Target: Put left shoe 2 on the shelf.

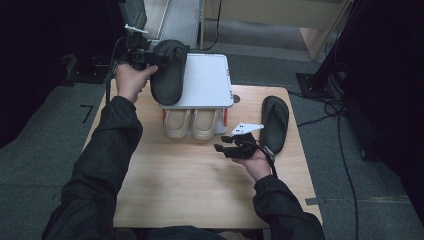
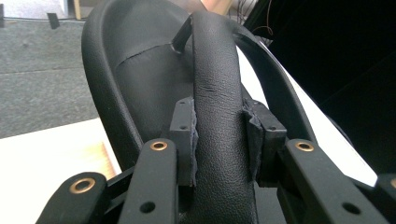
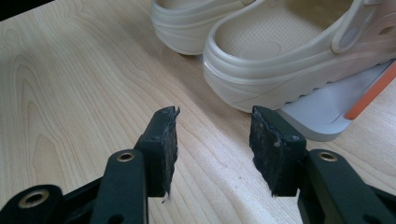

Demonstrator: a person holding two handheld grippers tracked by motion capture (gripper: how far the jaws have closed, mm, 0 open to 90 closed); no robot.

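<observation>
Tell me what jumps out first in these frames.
The left gripper is clamped on the strap of a black slipper, carried at the white rack top's left edge. Beige clogs sit beneath; its twin black slipper lies right, by the open right gripper.

Looks like a lab or test room, though the dim edges make it hard to be sure: grey carpet floor (image 1: 55,125), loose cables (image 1: 345,150), a black stand base (image 1: 312,82), one small wooden table (image 1: 200,185).
</observation>
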